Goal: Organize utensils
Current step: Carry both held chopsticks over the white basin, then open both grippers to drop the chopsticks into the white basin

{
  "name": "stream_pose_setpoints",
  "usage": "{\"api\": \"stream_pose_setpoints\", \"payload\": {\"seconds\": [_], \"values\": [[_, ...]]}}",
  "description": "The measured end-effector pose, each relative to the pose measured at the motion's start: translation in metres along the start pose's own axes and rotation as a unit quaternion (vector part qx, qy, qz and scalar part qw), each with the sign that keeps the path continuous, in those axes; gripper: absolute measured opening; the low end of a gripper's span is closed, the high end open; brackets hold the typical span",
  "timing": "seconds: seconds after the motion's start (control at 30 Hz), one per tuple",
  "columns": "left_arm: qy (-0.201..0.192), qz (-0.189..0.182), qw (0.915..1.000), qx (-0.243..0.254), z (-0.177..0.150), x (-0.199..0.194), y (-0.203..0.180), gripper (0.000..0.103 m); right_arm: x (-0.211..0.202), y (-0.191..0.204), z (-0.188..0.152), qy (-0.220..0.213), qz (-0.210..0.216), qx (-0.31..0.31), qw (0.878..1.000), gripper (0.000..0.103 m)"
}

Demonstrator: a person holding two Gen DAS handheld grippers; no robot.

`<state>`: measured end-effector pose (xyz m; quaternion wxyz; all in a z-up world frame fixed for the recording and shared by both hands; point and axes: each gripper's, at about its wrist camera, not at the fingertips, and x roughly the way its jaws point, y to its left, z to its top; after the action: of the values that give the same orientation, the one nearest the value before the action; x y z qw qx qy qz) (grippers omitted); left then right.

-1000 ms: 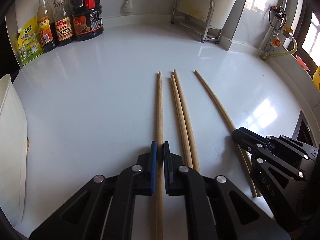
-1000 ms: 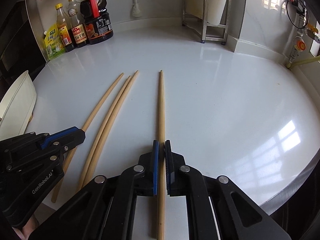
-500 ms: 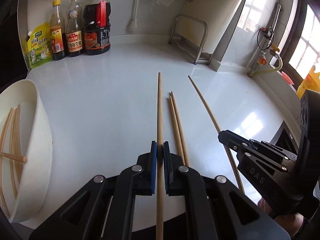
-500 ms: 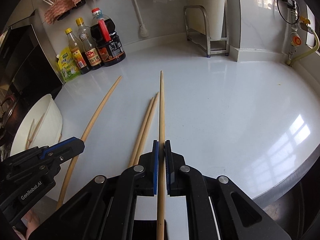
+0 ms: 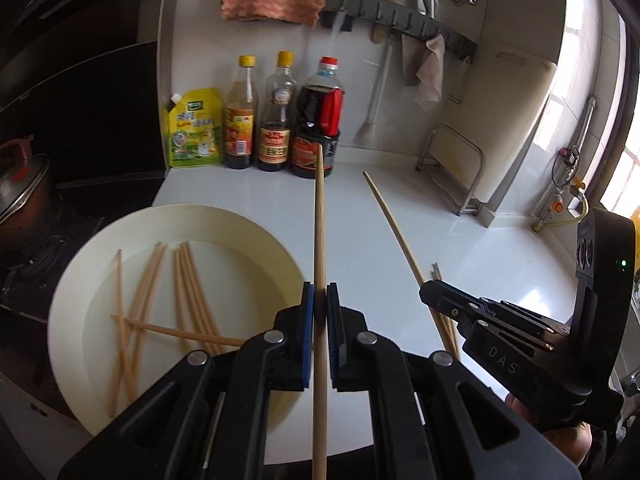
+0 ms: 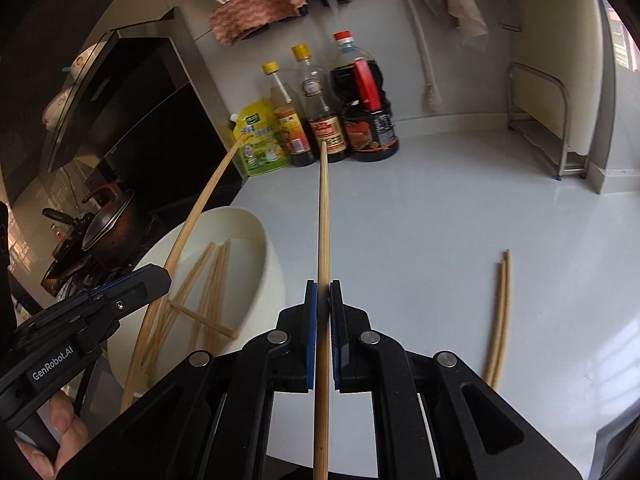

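Both grippers are up off the glossy white countertop [image 6: 460, 208] and each carries one stick: the left gripper [image 5: 319, 320] has its blue-padded jaws pinched nearly together on a long pale wooden chopstick [image 5: 319, 220], which runs forward towards the row of sauce bottles [image 5: 280, 120] at the back edge of the counter, and the right gripper [image 6: 323, 320] is clamped just as narrowly on a second long wooden chopstick [image 6: 323, 216], also pointing at the bottles. The target looks to be the round cream-white bowl [image 5: 256, 220] at the left edge of the counter, beside the stove, already holding a loose scatter of thin wooden chopsticks [image 5: 188, 288] with one lying crosswise. The left gripper's stick hangs over the bowl's right rim, so I judge the drop is the step in hand. To do it well, swing the tip left until the whole stick lies over the bowl's floor, line it up with the sticks already lying lengthways (the crosswise one is a bounce risk), lower the tip first, then open the jaws only a little so the stick slides rather than flips out. The right gripper should wait its turn, keeping its stick apart from the left one. One more pair of wooden chopsticks [image 6: 500, 312] lies on the counter near its front right edge, waiting for collection.
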<state>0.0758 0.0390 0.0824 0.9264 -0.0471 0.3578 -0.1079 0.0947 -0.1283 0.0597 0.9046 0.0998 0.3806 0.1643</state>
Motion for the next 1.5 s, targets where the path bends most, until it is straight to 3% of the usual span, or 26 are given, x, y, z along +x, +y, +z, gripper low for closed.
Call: {"api": "stream_pose_setpoints", "payload": {"seconds": [0.27,0.47,0.63,0.73,0.8,0.83,1.33,1.5], "values": [[0.019,0.057,0.9961,-0.064,-0.002,0.013,0.091,0.007,0.058,0.078,0.013,0.042,0.035,-0.055,0.997,0.006],[0.04,0.074,0.9934,-0.078,-0.008,0.029,0.124,0.007,0.095,0.105,0.009,0.079,0.042,-0.066,0.994,0.006],[0.058,0.078,0.9919,-0.082,-0.012,0.039,0.134,0.008,0.108,0.109,0.006,0.088,0.04,-0.065,0.993,0.007],[0.057,0.085,0.9903,-0.094,-0.015,0.04,0.141,0.031,0.105,0.104,0.007,0.075,0.027,-0.06,0.995,0.011],[0.048,0.095,0.9897,-0.096,-0.015,0.037,0.144,0.053,0.102,0.099,0.008,0.071,0.023,-0.055,0.996,0.012],[0.043,0.099,0.9894,-0.097,-0.015,0.035,0.144,0.056,0.1,0.096,0.008,0.069,0.021,-0.052,0.996,0.012],[0.033,0.096,0.9909,-0.089,-0.017,0.021,0.136,0.061,0.075,0.09,-0.002,0.055,0.011,-0.049,0.997,0.013],[0.037,0.093,0.9919,-0.078,-0.02,0.022,0.128,0.061,0.067,0.088,-0.005,0.053,0.012,-0.047,0.997,0.018]]}}
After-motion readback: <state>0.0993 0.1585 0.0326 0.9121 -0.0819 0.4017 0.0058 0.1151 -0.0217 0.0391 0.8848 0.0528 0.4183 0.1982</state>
